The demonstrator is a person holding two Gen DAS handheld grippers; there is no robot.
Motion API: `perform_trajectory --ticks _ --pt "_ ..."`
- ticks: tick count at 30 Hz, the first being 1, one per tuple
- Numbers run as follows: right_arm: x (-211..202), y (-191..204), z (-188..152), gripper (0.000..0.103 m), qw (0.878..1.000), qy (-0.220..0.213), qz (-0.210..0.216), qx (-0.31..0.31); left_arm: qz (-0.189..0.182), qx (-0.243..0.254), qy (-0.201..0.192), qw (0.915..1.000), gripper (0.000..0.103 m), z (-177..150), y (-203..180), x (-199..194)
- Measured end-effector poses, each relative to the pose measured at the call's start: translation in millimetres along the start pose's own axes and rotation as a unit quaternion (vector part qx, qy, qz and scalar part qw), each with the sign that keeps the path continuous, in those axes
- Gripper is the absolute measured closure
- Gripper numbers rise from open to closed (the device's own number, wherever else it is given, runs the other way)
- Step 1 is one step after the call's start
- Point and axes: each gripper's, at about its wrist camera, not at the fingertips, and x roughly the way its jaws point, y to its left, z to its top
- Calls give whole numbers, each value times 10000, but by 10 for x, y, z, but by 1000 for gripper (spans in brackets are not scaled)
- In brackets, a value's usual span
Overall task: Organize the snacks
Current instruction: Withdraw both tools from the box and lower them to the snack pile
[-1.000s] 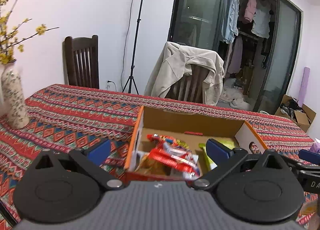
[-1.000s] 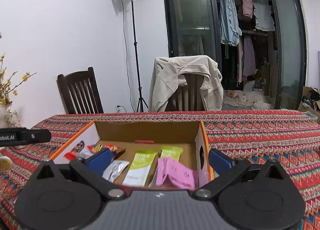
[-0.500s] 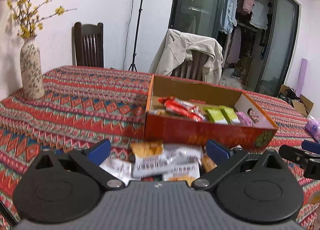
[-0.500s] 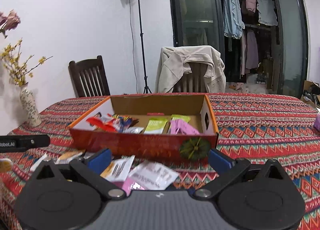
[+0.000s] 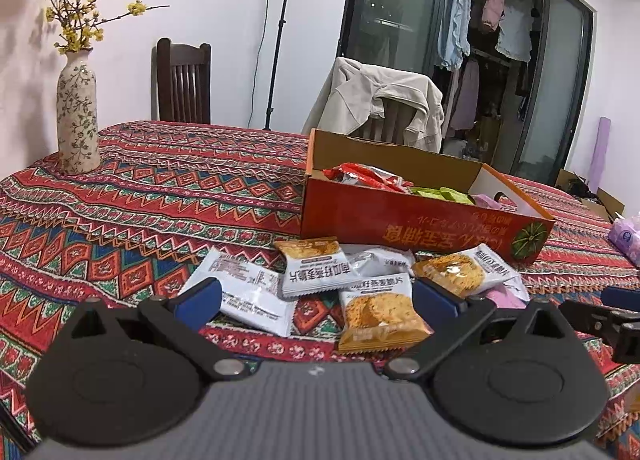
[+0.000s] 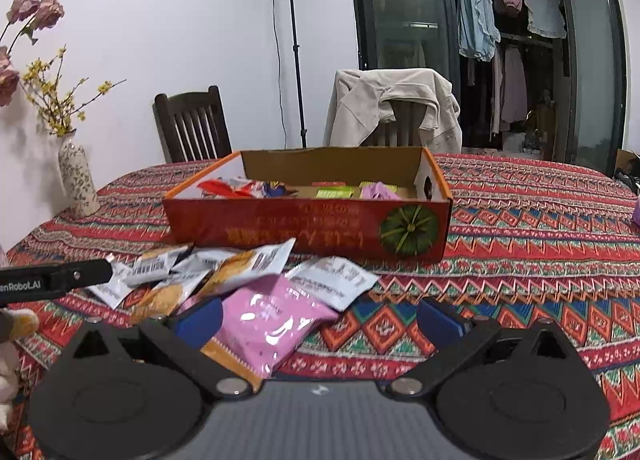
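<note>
Just in front of the box (image 5: 424,219), on the patterned tablecloth (image 5: 140,195), lies a loose heap of snack packets: a white packet (image 5: 248,292) nearest the left side, a cracker packet (image 5: 314,268) with an orange top beside it, an orange cracker packet (image 5: 380,314) closest to the camera, and another cracker packet (image 5: 460,268) toward the box's right corner. From the right wrist view, a pink packet (image 6: 272,320) lies at the near edge of the same heap, overlapping a white packet (image 6: 334,280) behind it. Inside the box sit red wrappers (image 5: 364,175) at its left end, green packets (image 5: 440,193) in the middle and a pink packet (image 5: 486,201) at its right end; its front wall bears upside-down lettering and a green round emblem (image 6: 408,230). The left gripper (image 5: 316,298) hangs over the heap with its jaws spread wide, holding nothing. The right gripper (image 6: 318,316) is likewise spread and empty, its left finger (image 6: 198,316) over the pink packet's edge. Left of the box stands a flowered vase (image 5: 78,115) with yellow blossoms. Behind the box are a dark wooden chair (image 6: 192,125), a chair draped with a beige jacket (image 6: 392,103), and a lamp stand (image 6: 294,43).
</note>
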Motion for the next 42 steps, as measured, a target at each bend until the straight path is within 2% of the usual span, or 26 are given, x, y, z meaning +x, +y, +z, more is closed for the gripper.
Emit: perform_trajectory --ticks 14,19,27,32,35,41,42 --pt "33 -9 -131 0 9998 179 -70 57 4 -184 -97 9998 0 -120 106 88" --pt "137 37 -126 0 9996 268 -53 31 -23 -264 -89 9996 0 -128 136 103" --pt "429 222 58 0 9989 458 65 118 -59 -472 -41 9989 0 -130 205 128" --pt "647 327 142 0 9977 624 -30 250 -121 -605 26 9981 0 -133 255 149" --pt "755 339 115 0 9965 769 -213 253 -157 -605 20 9980 0 -144 253 144" --pt "770 200 -1 1 9940 980 -138 468 -193 -628 14 9978 0 -147 258 147" --pt "757 191 -14 4 9941 985 -130 444 -187 -635 17 9978 0 -148 256 150"
